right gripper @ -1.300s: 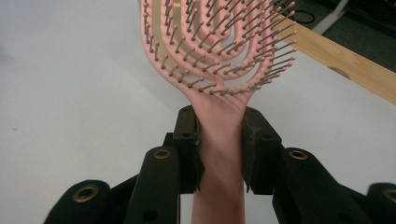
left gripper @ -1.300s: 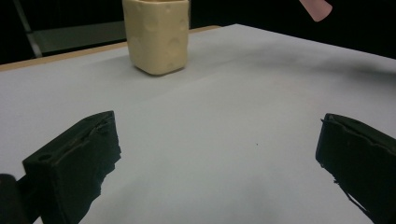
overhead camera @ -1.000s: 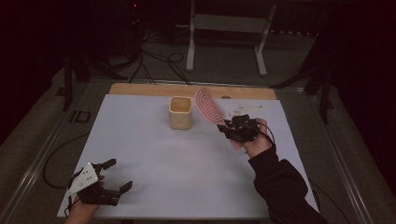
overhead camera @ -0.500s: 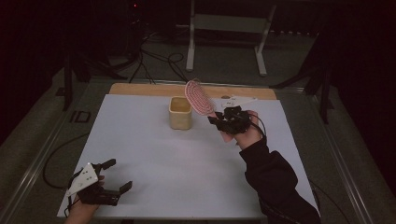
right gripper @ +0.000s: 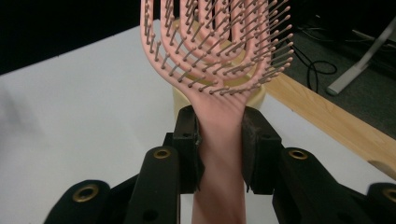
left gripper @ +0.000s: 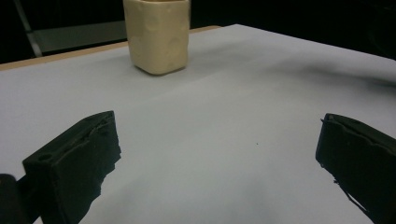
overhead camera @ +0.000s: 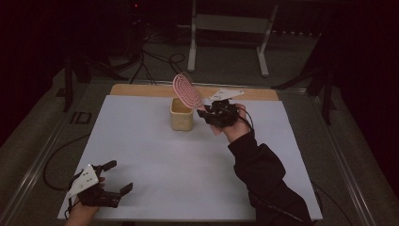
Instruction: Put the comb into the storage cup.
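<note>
right tongs (right gripper: 219, 140) pinching pink hairbrush (overhead camera: 187, 91) handle above cream cup (overhead camera: 181, 114) | left tongs (overhead camera: 112, 178) spread, low over counter (overhead camera: 155, 155)

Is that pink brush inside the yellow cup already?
No, still out. The pink brush hangs tilted above the yellow cup, its handle clamped in the right gripper.

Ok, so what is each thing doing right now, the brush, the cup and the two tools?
Pink hairbrush: held up off the table by its handle, head above the cup.
Yellow cup: upright on the white table, open top.
Right tool: shut on the hairbrush handle.
Left tool: open, holding nothing, low over the table's near edge.
</note>
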A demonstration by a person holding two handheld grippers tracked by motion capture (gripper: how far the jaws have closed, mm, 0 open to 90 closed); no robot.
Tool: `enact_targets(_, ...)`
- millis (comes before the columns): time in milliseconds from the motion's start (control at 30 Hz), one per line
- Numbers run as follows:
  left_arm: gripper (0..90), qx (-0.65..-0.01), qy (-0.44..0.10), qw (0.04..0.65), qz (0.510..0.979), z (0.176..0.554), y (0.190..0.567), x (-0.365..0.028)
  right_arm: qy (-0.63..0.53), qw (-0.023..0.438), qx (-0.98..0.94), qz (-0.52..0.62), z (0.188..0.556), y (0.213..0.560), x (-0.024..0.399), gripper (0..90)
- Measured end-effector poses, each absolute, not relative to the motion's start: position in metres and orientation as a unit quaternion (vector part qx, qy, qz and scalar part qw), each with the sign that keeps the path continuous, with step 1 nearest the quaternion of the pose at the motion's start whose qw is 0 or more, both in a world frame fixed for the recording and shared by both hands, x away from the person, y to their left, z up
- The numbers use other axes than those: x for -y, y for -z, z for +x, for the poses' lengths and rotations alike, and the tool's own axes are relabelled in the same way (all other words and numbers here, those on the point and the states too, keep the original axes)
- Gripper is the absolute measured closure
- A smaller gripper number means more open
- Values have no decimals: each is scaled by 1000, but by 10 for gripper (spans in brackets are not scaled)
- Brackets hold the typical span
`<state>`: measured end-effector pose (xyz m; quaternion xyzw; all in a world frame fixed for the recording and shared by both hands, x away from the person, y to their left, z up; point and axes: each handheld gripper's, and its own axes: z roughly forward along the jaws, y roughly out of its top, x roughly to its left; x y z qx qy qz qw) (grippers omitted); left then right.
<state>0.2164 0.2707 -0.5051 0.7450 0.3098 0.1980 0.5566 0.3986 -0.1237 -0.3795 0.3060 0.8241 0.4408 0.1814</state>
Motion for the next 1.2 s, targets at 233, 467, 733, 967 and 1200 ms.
enact_targets(233,0,-310,-198,558,744,216,505,-271,-448,185,-820,303,409,375,112,706)
enact_targets(467,0,-311,-197,559,743,216,504,-271,-456,187,-818,297,416,372,101,707)
enact_targets(733,0,-311,-196,561,742,216,504,-272,-480,188,-807,289,428,368,86,707)
enact_targets(967,0,-310,-195,565,740,216,504,-272,-497,187,-800,280,440,367,70,707)
enact_targets(1200,0,-310,-194,567,738,216,504,-274,-519,185,-789,272,454,367,60,707)
